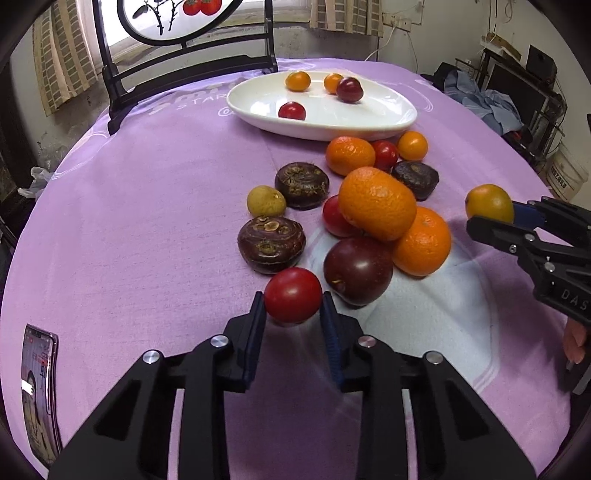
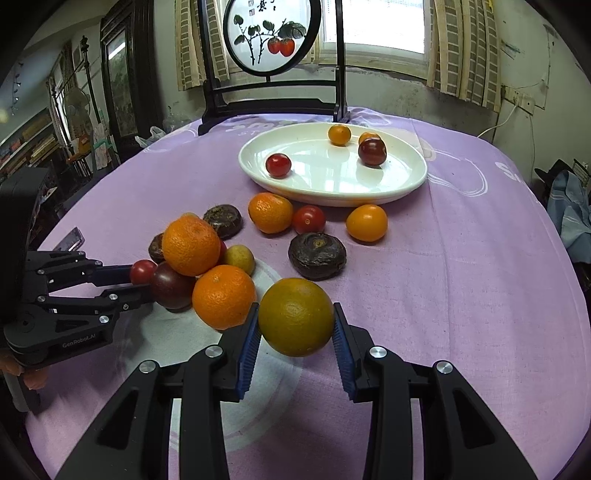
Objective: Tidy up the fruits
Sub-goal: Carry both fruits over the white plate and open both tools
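My left gripper [image 1: 293, 303] is shut on a red cherry tomato [image 1: 293, 295] at the near edge of a fruit pile; the same grip shows from the side in the right wrist view [image 2: 142, 272]. My right gripper [image 2: 295, 317] is shut on a yellow-green citrus fruit [image 2: 295, 316], held just above the purple cloth; from the left wrist view that fruit [image 1: 488, 203] hangs at the right. The pile holds tangerines [image 1: 377, 202], dark plums [image 1: 357, 271], water chestnuts [image 1: 271, 243] and a longan [image 1: 266, 201]. A white plate [image 1: 369, 125] behind holds several small fruits.
A dark wooden stand with a round painted screen [image 2: 272, 35] rises at the table's far edge behind the plate. A phone [image 1: 38, 391] lies at the near left on the purple tablecloth [image 1: 129, 221]. A hand [image 1: 576, 339] holds the right gripper's body.
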Tool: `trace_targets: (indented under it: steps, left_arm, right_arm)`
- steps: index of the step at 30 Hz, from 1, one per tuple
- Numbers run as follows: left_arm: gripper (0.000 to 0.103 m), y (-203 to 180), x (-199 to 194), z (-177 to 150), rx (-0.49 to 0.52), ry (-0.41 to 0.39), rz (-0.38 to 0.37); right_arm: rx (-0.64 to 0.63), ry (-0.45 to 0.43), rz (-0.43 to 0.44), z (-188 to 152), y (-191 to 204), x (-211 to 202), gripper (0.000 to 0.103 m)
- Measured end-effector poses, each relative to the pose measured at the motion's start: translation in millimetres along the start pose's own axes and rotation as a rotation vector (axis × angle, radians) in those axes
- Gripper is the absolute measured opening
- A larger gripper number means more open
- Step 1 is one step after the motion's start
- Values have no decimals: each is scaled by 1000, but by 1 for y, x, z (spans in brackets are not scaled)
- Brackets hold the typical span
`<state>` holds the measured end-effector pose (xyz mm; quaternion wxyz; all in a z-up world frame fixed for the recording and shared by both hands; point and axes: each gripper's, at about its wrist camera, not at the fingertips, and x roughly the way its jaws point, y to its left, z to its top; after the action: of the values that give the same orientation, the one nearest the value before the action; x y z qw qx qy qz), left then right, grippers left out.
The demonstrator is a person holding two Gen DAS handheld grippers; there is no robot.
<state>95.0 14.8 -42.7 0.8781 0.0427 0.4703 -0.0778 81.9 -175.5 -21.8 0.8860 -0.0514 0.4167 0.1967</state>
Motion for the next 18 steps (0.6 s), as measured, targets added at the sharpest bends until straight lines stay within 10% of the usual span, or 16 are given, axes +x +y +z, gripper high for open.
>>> trace_targets:
  steps: [9, 18]
  left_arm:
    - [30, -9, -54, 61, -4, -164, -70]
    - [30, -22, 29, 168, -90, -106, -43]
  right_arm:
    - [93, -164, 48, 37, -23, -45, 38]
    - [66, -148, -53, 100, -48, 17, 38]
